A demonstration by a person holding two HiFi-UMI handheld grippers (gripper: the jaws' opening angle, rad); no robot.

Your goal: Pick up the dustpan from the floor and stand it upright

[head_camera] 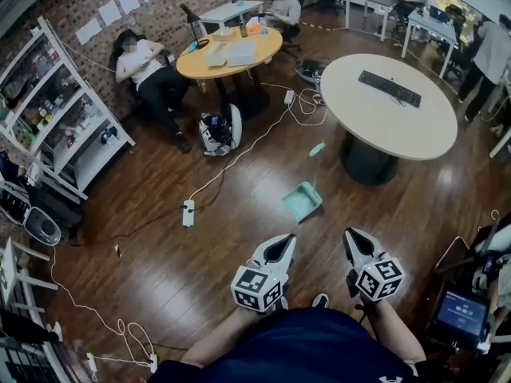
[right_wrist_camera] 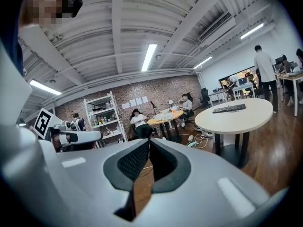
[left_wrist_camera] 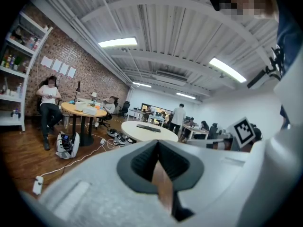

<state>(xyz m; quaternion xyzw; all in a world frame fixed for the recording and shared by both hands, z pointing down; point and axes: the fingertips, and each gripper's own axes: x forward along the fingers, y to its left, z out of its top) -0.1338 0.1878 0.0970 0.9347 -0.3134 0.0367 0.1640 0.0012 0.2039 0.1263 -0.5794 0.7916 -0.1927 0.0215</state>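
Both tongs clenched, nothing held: in the left gripper view the left gripper (left_wrist_camera: 157,148) has its dark pads pressed together at the tip with only floor behind them, and the right gripper view shows the same for the right gripper (right_wrist_camera: 149,143). From the head view we see the two side by side at the bottom of the frame, marker cubes towards us, tips pointing away over the wooden floor (head_camera: 239,238). Neither touches anything. The dustpan (head_camera: 302,200), teal, lies on the floor ahead of the tips and well apart from them, nearer the left gripper's line than the right's. We cannot tell which way its handle points. Beyond it a small teal item (head_camera: 318,148) lies near the dark base of the round white table (head_camera: 415,134), which carries a keyboard (head_camera: 390,88). To the dustpan's left a white cable ends in a power strip (head_camera: 188,212). Farther off stands an orange round table (head_camera: 227,54), with a white shelf unit (head_camera: 56,110) by the brick wall.
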